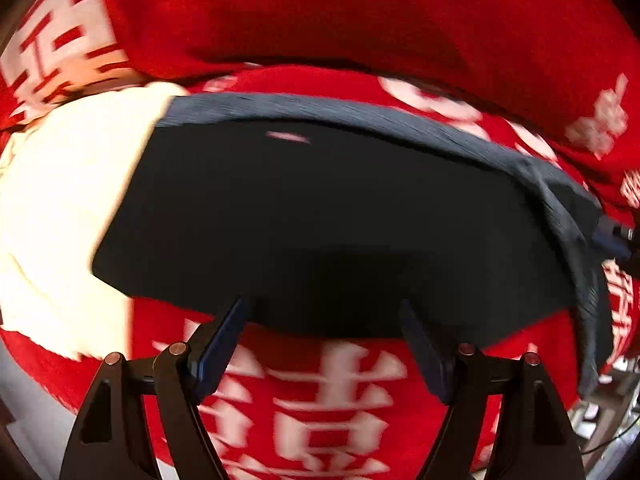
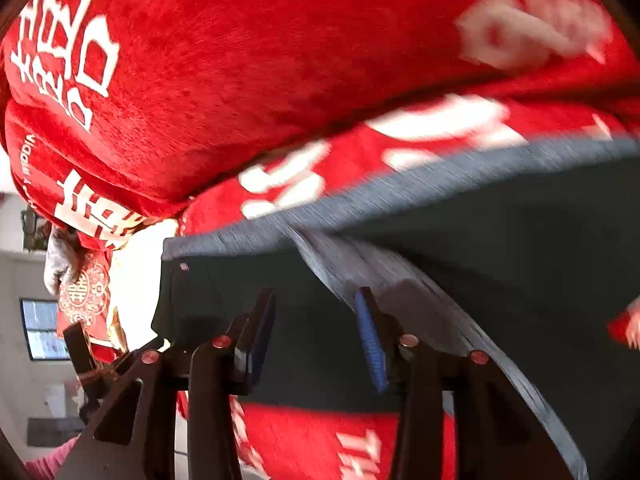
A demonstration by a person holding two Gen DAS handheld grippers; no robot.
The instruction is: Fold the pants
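Both views were motion-blurred; fine detail was not readable.

Pants (image 1: 320, 208): dark navy, lay folded as a flat block on a red blanket (image 1: 320, 400) printed with white characters. A grey ribbed waistband (image 1: 360, 112) ran along the far edge of the block and curved down its right side. A small pink tag (image 1: 287, 137) showed just inside the waistband. To the left of the pants, a cream-white cloth (image 1: 72, 208) lay on the blanket, touching the pants' left edge. A second fold of red fabric (image 1: 360, 12) rose behind the waistband.

Left gripper (image 1: 324, 312): jaws spread wide, nothing between them. Both fingertips sat at the near edge of the pants, the dark fabric just beyond and between the tips. Whether the tips touched the cloth could not be determined.

Right gripper (image 2: 316, 300): jaws spread, narrower gap than the left, nothing pinched. From this view the pants (image 2: 500, 248) filled the right and centre, waistband (image 2: 400, 184) across the top. A band of grey ribbed fabric (image 2: 420, 292) ran diagonally down just beside the blue pad (image 2: 372, 344) of the right-hand finger; contact could not be determined. The left-hand finger (image 2: 260, 332) stood over the dark fabric near the pants' corner.
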